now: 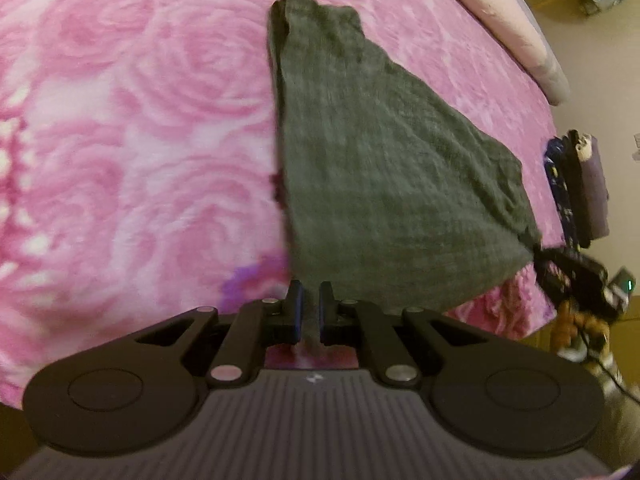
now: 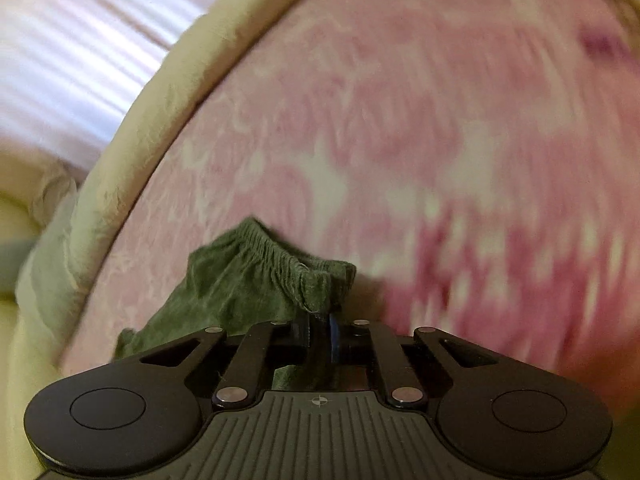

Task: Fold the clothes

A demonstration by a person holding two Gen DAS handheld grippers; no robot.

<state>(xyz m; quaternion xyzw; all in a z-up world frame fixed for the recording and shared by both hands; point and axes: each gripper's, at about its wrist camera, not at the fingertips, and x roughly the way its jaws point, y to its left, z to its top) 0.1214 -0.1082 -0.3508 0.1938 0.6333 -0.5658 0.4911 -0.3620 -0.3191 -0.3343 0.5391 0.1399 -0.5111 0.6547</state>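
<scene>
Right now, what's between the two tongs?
In the left wrist view, the green garment stretches between the left tongs and the right tongs, over the pink blanket.

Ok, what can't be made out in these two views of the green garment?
- Green garment: its type; bunched in the right wrist view.
- Stacked items at the blanket's edge, left wrist view: too small, distorted.
- Pink blanket pattern, right wrist view: motion-blurred.
- Right gripper: blurred, partly cut off.

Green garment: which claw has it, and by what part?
Both. The left claw pinches the near edge of the green garment; the right claw is shut on its gathered elastic waistband, as it lies across the pink blanket.
</scene>
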